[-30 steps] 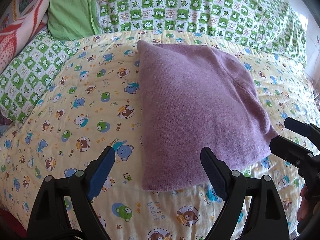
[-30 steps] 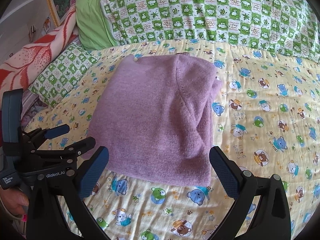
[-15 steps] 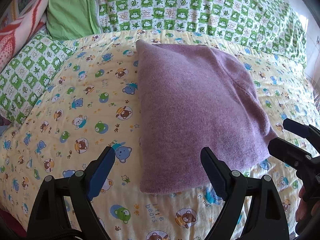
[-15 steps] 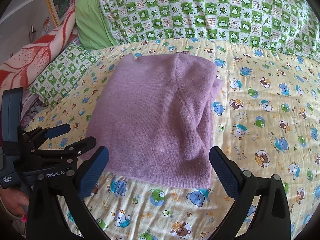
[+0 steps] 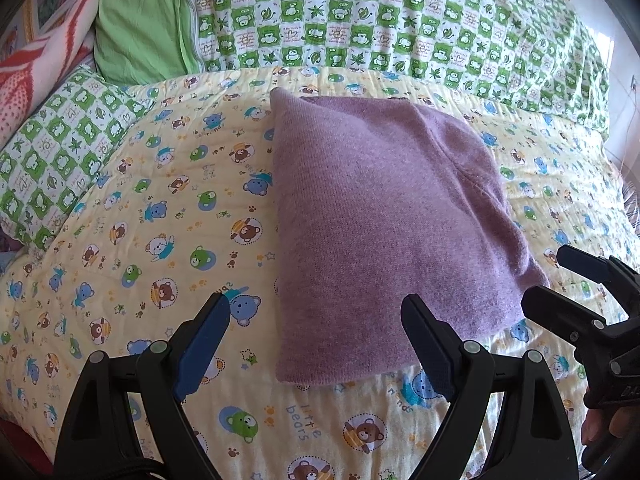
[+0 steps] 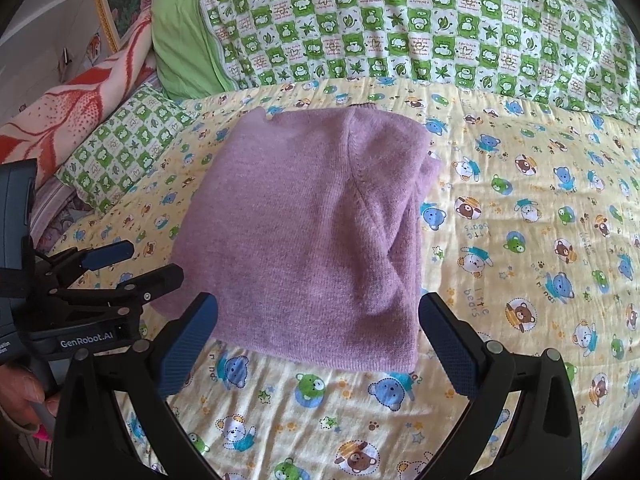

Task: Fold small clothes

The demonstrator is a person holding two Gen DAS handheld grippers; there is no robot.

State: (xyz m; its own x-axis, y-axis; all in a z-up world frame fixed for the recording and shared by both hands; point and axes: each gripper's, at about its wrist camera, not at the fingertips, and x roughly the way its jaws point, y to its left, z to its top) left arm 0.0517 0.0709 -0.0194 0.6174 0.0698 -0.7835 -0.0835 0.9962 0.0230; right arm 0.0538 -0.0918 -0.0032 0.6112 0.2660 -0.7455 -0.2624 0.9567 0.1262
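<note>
A purple knitted sweater [image 5: 384,224] [image 6: 312,232] lies folded into a rough rectangle on the yellow bear-print bedsheet [image 5: 160,208] [image 6: 528,208]. My left gripper [image 5: 316,340] stands open just short of the sweater's near left corner, nothing between its fingers. It also shows at the left edge of the right wrist view as the left gripper [image 6: 136,264]. My right gripper [image 6: 318,336] hangs open over the sweater's near edge, holding nothing. In the left wrist view the right gripper [image 5: 560,280] sits at the sweater's near right corner.
A green checked quilt [image 5: 400,20] [image 6: 440,28] lies rolled along the back of the bed. A green checked pillow [image 5: 60,152] [image 6: 120,148] and a red-and-white blanket [image 5: 40,68] [image 6: 72,116] are at the left. A person's hand [image 6: 20,396] holds the left gripper's handle.
Both grippers have drifted slightly back from the sweater, which sits a little higher in both views. Both stay open and the sweater has not moved.
</note>
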